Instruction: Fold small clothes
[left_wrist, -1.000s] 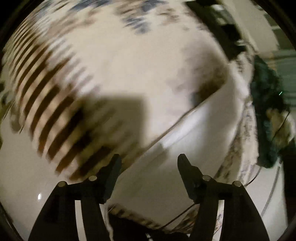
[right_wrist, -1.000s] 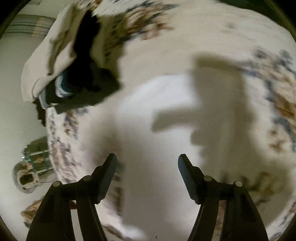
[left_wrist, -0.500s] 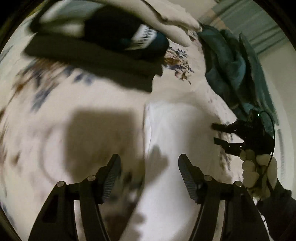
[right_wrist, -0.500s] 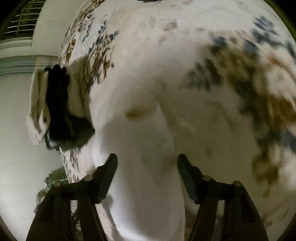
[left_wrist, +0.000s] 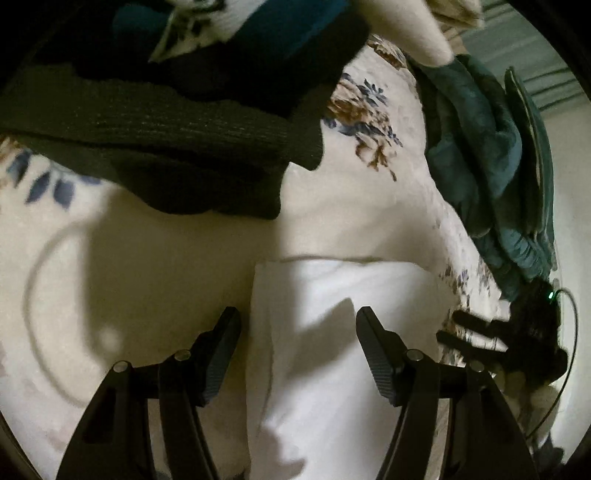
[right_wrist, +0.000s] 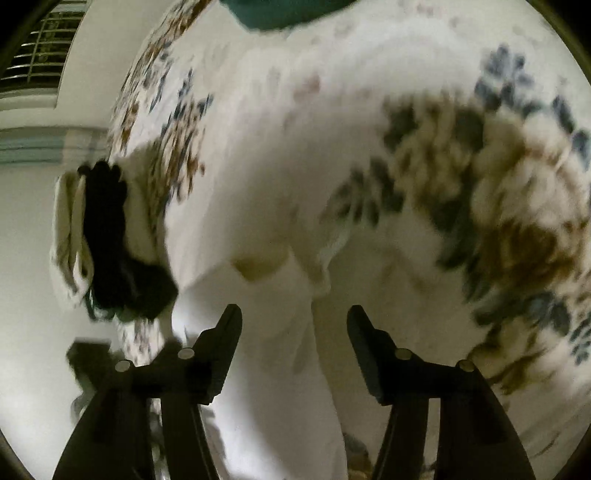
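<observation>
A white garment (left_wrist: 332, 350) lies flat on the floral bedspread (left_wrist: 369, 206), its top edge just ahead of my left gripper (left_wrist: 297, 325). The left gripper is open and empty, its jaws straddling the garment's left part. In the right wrist view the same white garment (right_wrist: 266, 332) runs down between the jaws of my right gripper (right_wrist: 293, 325), which is open and empty just above it. The right gripper (left_wrist: 465, 332) also shows at the right edge of the left wrist view, beside the garment.
A stack of folded dark clothes (left_wrist: 166, 122) sits on the bed beyond the white garment; it also shows in the right wrist view (right_wrist: 110, 240). A teal blanket (left_wrist: 487, 155) is heaped at the right. The bed edge and a wall (right_wrist: 29, 221) lie left.
Both grippers have swung across the bed and come down close over the white garment. The left view has moved nearer the dark stack. Both grippers stay open.
</observation>
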